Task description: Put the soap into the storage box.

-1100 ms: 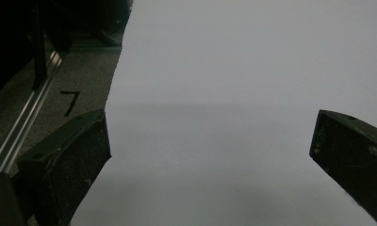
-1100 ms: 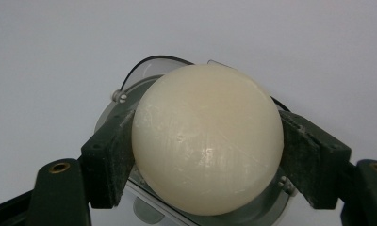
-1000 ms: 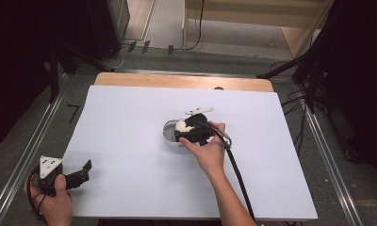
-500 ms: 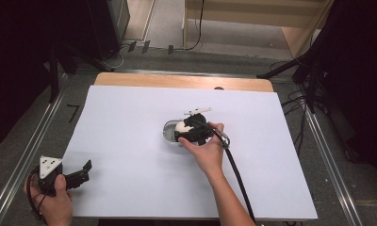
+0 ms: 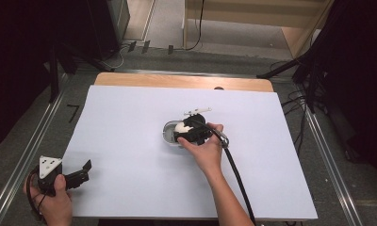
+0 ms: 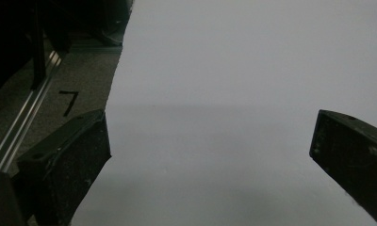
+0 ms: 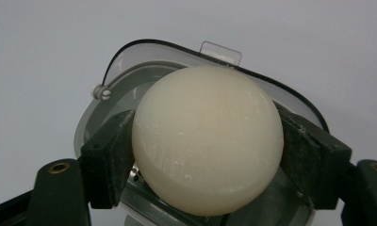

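Pinching the cream ball (image 7: 208,141) between both pads — right tool (image 7: 208,155) (above the clear container (image 7: 130,61)).

Both arms are bare. The left gripper (image 5: 81,175) is black with a grey three-cornered plate; the right gripper (image 5: 185,132) is black, trailing a thick black cable (image 5: 236,179).

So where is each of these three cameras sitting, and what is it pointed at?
High view: above the person's side, looking forward and down on the white-covered table; both forearms, left gripper and right gripper show.
Left gripper view: rides that gripper, looking along its open black jaws across the table's left edge.
Right gripper view: looks along jaws clamping a cream-white smooth ball over a clear plastic lidded container.
Shared: ball and container appear in high and right views.
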The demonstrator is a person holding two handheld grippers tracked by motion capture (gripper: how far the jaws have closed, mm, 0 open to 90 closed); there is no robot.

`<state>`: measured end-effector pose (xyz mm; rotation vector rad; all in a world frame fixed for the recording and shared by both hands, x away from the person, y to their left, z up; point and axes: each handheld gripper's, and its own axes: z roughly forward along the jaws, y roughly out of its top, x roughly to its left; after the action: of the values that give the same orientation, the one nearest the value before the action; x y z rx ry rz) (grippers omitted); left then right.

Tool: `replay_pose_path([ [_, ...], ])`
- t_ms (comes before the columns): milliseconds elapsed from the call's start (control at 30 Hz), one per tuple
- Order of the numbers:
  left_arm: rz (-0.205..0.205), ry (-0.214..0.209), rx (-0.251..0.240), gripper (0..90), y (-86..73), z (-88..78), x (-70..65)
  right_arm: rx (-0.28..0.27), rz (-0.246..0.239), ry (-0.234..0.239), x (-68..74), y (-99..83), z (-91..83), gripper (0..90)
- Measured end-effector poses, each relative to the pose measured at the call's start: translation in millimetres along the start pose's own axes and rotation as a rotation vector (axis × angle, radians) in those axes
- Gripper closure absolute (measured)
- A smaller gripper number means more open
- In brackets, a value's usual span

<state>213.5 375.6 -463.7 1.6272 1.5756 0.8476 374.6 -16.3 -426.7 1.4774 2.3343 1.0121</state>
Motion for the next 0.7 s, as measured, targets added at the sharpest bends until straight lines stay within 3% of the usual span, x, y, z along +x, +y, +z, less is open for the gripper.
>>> replay_pose_path([
  [700,0.001,0.001,0.003,0.0,0.1,-0.1,0.0,-0.018,0.004,0.013,-1.7,-3.1,-8.0,21.6],
])
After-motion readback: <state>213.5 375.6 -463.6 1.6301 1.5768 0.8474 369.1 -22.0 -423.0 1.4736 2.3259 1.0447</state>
